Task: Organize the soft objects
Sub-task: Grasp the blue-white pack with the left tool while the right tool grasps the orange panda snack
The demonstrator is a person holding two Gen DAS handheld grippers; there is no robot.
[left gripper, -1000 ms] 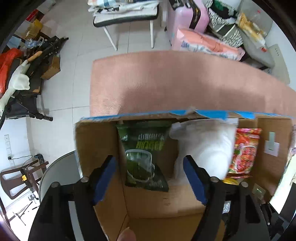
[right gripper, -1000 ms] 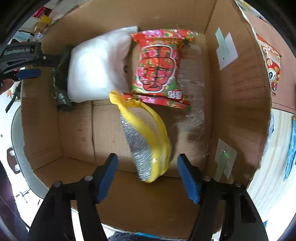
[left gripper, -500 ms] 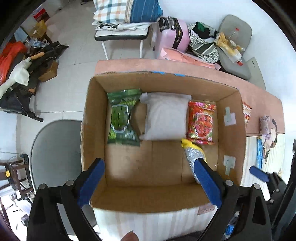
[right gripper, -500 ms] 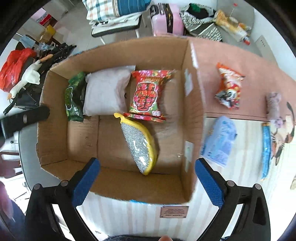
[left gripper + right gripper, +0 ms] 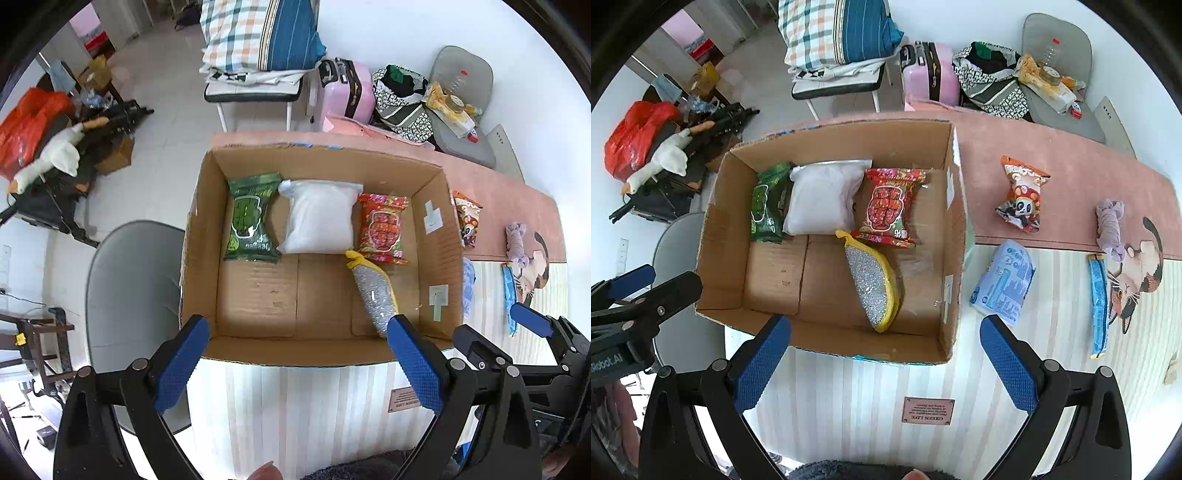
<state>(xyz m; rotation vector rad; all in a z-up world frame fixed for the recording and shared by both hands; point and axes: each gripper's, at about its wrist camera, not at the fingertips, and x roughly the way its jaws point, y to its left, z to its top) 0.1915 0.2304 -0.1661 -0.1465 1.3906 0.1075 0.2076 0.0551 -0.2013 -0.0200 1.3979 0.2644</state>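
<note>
so both the left gripper (image 5: 295,363) and right gripper (image 5: 884,363) hover wide and empty above the cardboard box (image 5: 955,236) already holding four packs, and the next reach is probably the blue pack (image 5: 1004,282) just beside its right wall.

Premises: a lived-in room of a home. Evidence: tiled floor (image 5: 764,92); a chair (image 5: 838,86) stacked with folded bedding (image 5: 834,33); a pink suitcase (image 5: 931,75) against the white wall; a second chair (image 5: 1060,74) heaped with bags and clothing; a plush goose (image 5: 661,162) beside a red plastic bag (image 5: 631,144); a table under a striped cloth with a cat print (image 5: 1137,266).
</note>
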